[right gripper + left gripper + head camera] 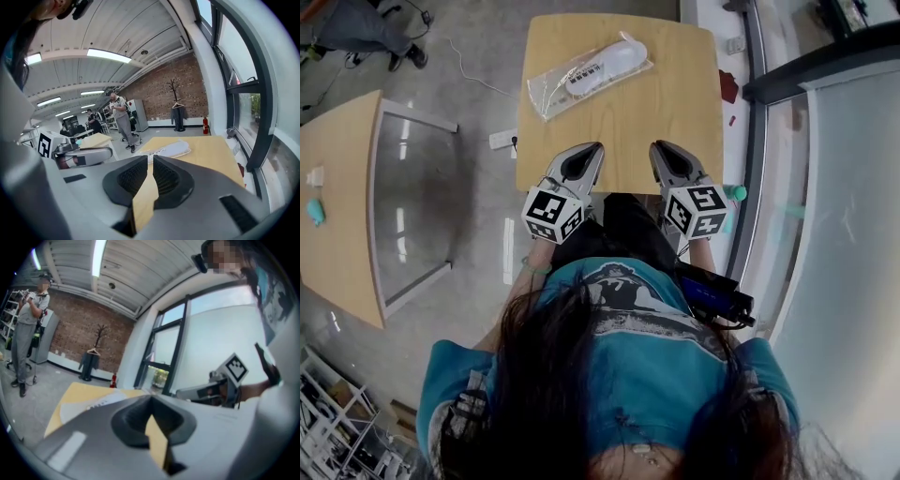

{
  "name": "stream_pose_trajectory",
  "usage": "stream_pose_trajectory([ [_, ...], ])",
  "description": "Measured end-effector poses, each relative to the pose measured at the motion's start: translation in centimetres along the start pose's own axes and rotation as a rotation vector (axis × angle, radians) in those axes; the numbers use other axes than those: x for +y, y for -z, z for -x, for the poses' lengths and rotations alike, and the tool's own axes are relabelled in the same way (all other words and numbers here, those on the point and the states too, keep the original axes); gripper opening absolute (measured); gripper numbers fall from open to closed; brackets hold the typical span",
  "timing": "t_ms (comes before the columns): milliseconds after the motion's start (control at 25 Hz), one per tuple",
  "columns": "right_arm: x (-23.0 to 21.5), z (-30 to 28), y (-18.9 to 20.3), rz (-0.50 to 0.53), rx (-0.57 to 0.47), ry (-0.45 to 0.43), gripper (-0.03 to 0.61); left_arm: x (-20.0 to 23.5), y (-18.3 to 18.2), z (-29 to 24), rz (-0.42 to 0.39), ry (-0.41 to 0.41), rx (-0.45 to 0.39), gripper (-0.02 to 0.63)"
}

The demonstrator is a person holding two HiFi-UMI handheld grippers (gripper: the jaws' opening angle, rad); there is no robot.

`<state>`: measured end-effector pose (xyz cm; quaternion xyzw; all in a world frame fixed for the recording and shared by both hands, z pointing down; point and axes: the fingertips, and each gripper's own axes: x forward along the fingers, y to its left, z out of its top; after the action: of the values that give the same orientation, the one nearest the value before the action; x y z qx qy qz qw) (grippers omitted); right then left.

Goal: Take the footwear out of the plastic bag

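Observation:
A clear plastic bag holding white footwear lies at the far left of the wooden table. Both grippers hover side by side at the table's near edge, well short of the bag. My left gripper is shut with nothing in it; in its own view its tips meet, and the bag lies ahead to the left. My right gripper stands open by a thin slit and holds nothing. In the right gripper view its jaws point toward the bag.
A second wooden table stands to the left with a teal object on it. A glass wall runs along the right. A person stands beyond the table. A white power strip lies on the floor.

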<state>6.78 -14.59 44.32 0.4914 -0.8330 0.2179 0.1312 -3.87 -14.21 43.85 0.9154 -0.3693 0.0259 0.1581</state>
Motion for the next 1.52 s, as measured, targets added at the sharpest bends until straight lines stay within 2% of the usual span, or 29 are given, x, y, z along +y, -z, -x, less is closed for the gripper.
stream_pose_trajectory([
  [200,-6.4,-4.2,-2.5,0.05,0.04,-0.008,0.043,1.4,0.0,-4.2,0.02,-0.044,0.014,0.002],
  [360,-12.1,-8.8,-3.0,0.063,0.113,-0.014,0.043,2.8,1.0,-7.1,0.055,-0.087,0.05,0.002],
  [520,-15.7,-14.4,-2.7,0.072,0.192,-0.05,0.044,3.8,1.6,-8.6,0.085,-0.125,0.081,0.002],
  [680,-18.0,-19.9,-1.7,0.084,0.271,-0.09,0.077,4.8,2.0,-10.0,0.104,-0.16,0.092,0.002],
  [800,-18.8,-23.1,-0.2,0.171,0.343,-0.116,0.121,5.5,2.1,-10.8,0.131,-0.193,0.09,0.002],
  [960,-19.2,-26.3,1.0,0.297,0.389,-0.141,0.123,6.2,2.8,-11.2,0.147,-0.239,0.105,0.002],
  [1160,-20.3,-29.0,2.0,0.343,0.44,-0.123,0.122,6.9,3.6,-11.5,0.158,-0.279,0.128,0.002],
  [1360,-16.9,-27.4,1.6,0.249,0.492,-0.123,0.051,6.9,2.7,-8.4,0.184,-0.281,0.135,0.002],
  [1520,-15.5,-25.5,2.6,0.022,0.525,-0.158,0.031,6.8,3.2,-8.0,0.196,-0.249,0.148,0.002],
])
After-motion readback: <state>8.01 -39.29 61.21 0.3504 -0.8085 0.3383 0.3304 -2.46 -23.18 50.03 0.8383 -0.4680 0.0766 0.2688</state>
